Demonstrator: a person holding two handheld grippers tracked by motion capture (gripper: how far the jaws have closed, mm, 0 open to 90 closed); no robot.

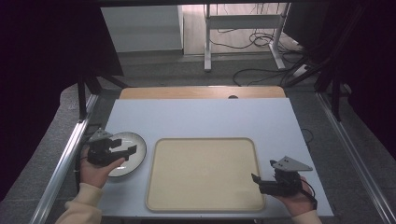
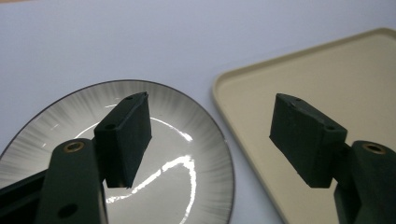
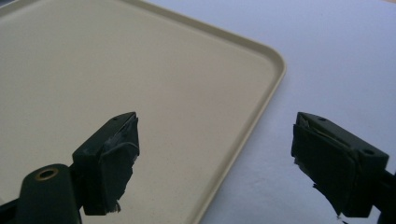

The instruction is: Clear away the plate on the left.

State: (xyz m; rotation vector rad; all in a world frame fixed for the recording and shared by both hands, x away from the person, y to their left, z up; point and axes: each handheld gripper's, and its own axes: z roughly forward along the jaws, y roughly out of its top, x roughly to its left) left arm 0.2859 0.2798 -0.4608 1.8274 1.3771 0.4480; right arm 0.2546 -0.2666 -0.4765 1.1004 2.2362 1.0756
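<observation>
The plate (image 1: 125, 154) is round and shallow, with a glossy white centre, fine grey radial streaks toward the edge and a thin dark rim. It lies flat on the pale table (image 1: 201, 119), at the table's left side, just beside the left edge of the tray (image 1: 203, 205) and apart from it by a narrow strip of table. In the left gripper view the plate (image 2: 196, 154) reflects a bright curved highlight.

The left gripper (image 1: 125, 150) is held over the plate's left half. Its jaws stand wide apart and grasp nothing: one jaw is above the plate's centre, the other above the tray's near corner (image 2: 243, 116).

The tray is beige, rectangular, with rounded corners and a low raised lip; its surface is bare.

The right gripper (image 1: 256, 182) is held at the tray's right front corner. Its jaws are also spread and grip nothing: one is over the tray (image 3: 140, 70), the other over the table (image 3: 336, 60) beyond the lip.

Nothing lies between plate and tray.
</observation>
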